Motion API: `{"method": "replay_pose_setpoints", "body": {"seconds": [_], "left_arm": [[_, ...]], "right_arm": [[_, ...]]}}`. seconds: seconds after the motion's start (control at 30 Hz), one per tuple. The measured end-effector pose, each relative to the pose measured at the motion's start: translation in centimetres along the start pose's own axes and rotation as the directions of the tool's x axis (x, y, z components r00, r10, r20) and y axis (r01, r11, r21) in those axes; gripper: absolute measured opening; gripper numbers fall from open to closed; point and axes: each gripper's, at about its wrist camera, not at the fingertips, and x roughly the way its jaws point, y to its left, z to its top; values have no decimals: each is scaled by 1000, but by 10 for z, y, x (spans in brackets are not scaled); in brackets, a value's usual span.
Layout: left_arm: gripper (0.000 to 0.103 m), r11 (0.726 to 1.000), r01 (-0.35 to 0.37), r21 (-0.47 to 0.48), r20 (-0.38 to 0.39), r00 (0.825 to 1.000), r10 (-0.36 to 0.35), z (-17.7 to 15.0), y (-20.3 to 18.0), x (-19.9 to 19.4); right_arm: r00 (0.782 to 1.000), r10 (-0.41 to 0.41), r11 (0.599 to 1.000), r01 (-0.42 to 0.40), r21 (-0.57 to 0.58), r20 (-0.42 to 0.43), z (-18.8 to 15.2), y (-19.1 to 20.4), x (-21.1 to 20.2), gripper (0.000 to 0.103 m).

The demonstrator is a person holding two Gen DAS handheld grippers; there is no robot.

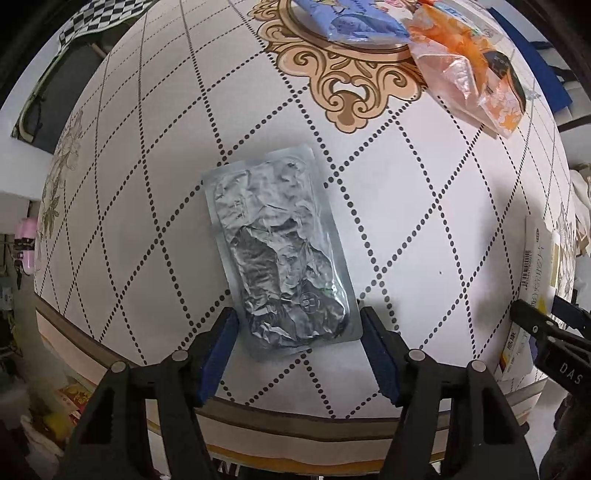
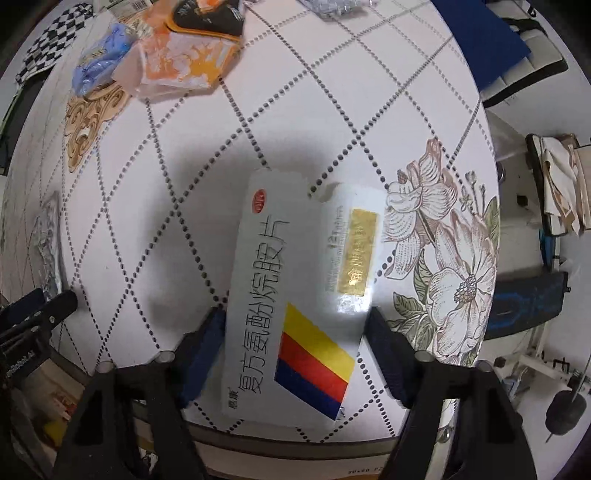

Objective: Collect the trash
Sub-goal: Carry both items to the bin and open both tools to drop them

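Observation:
A crumpled silver foil blister pack [image 1: 280, 251] lies flat on the white table. My left gripper [image 1: 297, 325] is open, with its near end between the blue pads, one on each side. A flattened white medicine box [image 2: 295, 306] with yellow, red and blue stripes lies at the table's front edge. My right gripper [image 2: 295, 332] is open and straddles the box's near end. The box also shows at the right edge of the left wrist view [image 1: 535, 266], and the foil pack at the left edge of the right wrist view [image 2: 46, 243].
An orange plastic wrapper [image 1: 469, 62] and a blue wrapper [image 1: 354, 22] lie at the far side of the table [image 1: 424, 221]. The same two show in the right wrist view, the orange wrapper [image 2: 181, 62] beside the blue one [image 2: 99, 70]. A blue chair [image 2: 491, 40] stands beyond the table.

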Motion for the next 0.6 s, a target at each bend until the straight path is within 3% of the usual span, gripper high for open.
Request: {"method": "replay_pose_setpoints", "body": {"seconds": [0.13, 0.3, 0.6], "left_arm": [[64, 1000, 4, 19, 20, 1000, -4, -8, -5, -11], [64, 998, 13, 60, 94, 995, -19, -20, -5, -47], [63, 989, 74, 131, 245, 964, -105, -69, 23, -119]], "right_arm": [[999, 31, 1000, -31, 0, 23, -18, 8, -6, 76], [992, 39, 999, -36, -21, 119, -59, 20, -36, 76], [964, 90, 996, -87, -21, 251, -126, 32, -115, 76]]}}
